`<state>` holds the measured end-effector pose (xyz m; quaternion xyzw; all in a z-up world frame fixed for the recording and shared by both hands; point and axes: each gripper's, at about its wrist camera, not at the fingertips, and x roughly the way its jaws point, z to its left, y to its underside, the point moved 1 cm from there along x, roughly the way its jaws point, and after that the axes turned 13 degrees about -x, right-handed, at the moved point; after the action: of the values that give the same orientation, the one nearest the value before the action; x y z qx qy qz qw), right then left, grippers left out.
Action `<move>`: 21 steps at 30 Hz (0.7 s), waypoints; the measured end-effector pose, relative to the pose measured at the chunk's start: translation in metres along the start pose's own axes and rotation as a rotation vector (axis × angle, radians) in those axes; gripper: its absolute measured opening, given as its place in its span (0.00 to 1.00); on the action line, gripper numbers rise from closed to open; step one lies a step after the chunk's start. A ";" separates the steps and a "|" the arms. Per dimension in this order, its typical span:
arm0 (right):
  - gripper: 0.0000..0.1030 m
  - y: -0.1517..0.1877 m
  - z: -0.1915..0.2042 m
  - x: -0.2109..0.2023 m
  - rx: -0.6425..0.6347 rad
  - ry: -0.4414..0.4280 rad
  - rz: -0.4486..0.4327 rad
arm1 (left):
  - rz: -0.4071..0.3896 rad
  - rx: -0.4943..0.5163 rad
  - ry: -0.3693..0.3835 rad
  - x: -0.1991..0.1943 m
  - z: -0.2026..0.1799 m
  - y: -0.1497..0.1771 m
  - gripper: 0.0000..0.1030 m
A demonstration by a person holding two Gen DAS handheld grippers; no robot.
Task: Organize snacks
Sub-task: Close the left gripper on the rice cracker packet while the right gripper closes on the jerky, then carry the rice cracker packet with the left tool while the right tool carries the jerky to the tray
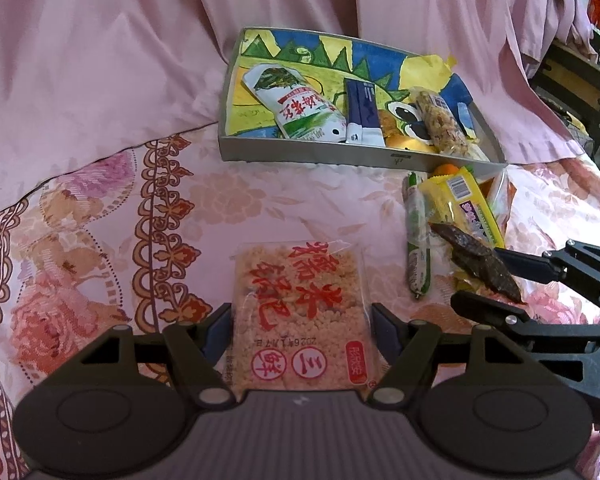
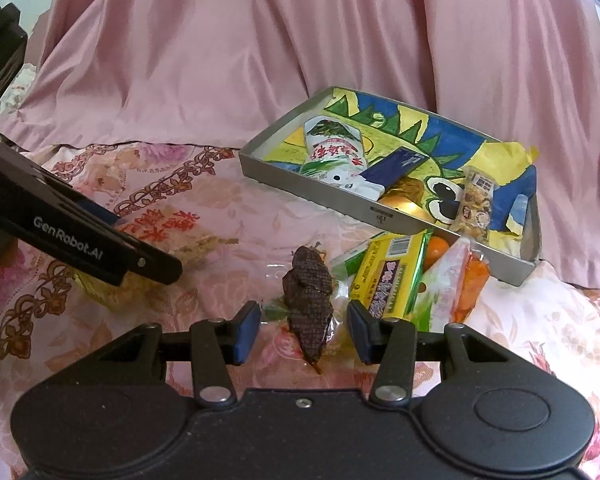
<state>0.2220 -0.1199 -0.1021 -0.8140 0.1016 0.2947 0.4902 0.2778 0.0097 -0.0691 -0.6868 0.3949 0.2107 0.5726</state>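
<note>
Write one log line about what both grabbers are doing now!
left gripper: shut on rice cracker pack | right gripper: around dark meat snack, grip unclear | tray: four snacks inside

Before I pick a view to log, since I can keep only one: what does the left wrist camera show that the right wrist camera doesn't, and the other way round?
Only the left wrist view shows the whole rice cracker pack with its red print, lying between the left tongs, and the green sausage stick laid out full length.

Only the right wrist view shows the dark dried snack head-on between the right tongs, pads not touching it.

Both show the grey tray with its seaweed packet, the yellow packet, and the pink floral cloth.
</note>
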 end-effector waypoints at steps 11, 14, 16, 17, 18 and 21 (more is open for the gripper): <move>0.48 -0.005 -0.004 -0.015 0.003 0.025 -0.051 | -0.048 -0.027 0.022 -0.018 -0.007 -0.011 0.73; 0.48 -0.010 -0.009 -0.018 0.005 0.034 -0.070 | -0.078 -0.023 0.031 -0.020 -0.013 -0.023 0.73; 0.48 -0.015 -0.015 -0.019 0.007 0.044 -0.086 | -0.103 -0.021 0.036 -0.020 -0.018 -0.033 0.73; 0.48 -0.019 -0.019 -0.019 0.011 0.046 -0.093 | -0.115 -0.020 0.040 -0.021 -0.020 -0.039 0.73; 0.48 -0.023 -0.024 -0.018 0.013 0.050 -0.102 | -0.130 -0.016 0.043 -0.020 -0.023 -0.046 0.73; 0.48 -0.035 -0.042 -0.015 0.006 0.066 -0.128 | -0.166 -0.010 0.049 -0.015 -0.032 -0.070 0.73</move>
<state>0.2421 -0.1396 -0.0532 -0.8267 0.0663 0.2355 0.5067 0.3182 -0.0140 -0.0069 -0.7249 0.3497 0.1476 0.5749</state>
